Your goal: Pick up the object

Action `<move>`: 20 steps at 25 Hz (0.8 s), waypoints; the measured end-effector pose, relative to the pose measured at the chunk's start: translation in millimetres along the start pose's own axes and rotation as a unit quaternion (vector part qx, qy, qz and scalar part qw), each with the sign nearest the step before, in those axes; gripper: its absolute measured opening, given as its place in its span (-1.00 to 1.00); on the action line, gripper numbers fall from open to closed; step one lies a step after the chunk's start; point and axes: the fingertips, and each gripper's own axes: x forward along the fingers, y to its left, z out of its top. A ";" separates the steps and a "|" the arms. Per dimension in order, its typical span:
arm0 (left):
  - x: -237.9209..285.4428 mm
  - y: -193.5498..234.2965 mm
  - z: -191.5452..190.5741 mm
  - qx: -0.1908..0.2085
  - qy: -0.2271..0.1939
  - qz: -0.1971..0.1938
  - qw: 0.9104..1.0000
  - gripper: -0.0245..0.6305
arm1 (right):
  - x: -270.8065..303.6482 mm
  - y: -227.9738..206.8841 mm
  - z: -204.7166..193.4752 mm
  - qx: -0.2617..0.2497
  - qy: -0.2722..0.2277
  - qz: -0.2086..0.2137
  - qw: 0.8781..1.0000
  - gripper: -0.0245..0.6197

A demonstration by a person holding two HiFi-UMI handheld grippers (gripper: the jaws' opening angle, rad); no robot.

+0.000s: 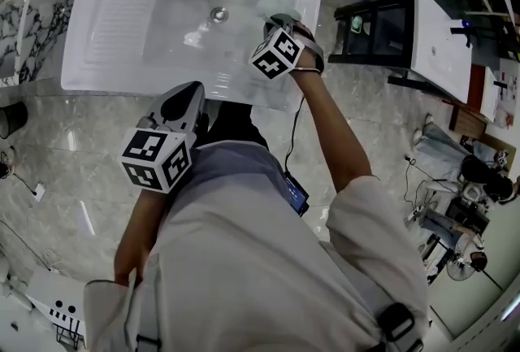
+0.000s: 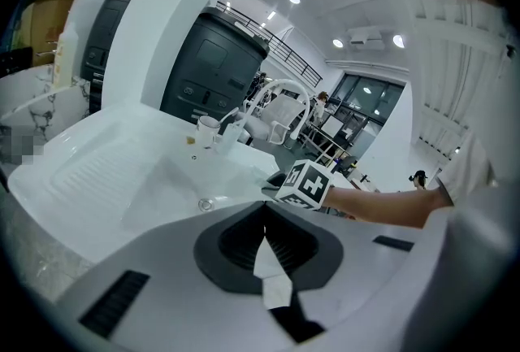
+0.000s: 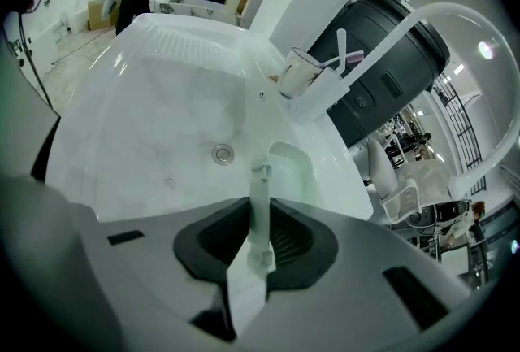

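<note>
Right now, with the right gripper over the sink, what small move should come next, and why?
Probably lift the right gripper straight up a little. Its fingers are shut on the thin pale strip, whose tip sits over the sink basin near the drain, so the grasp looks made.

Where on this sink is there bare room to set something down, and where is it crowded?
Free: the ribbed drainboard left of the basin, and the basin floor around the drain. Crowded: the back rim by the cup and tap, and the basin's right side, where the right gripper holds a thin pale strip.
</note>
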 end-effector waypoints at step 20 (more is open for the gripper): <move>-5.7 0.9 10.6 0.012 -0.011 -0.020 1.000 -0.93 | -36.4 29.2 -1.4 0.119 -0.021 0.040 0.992 -0.71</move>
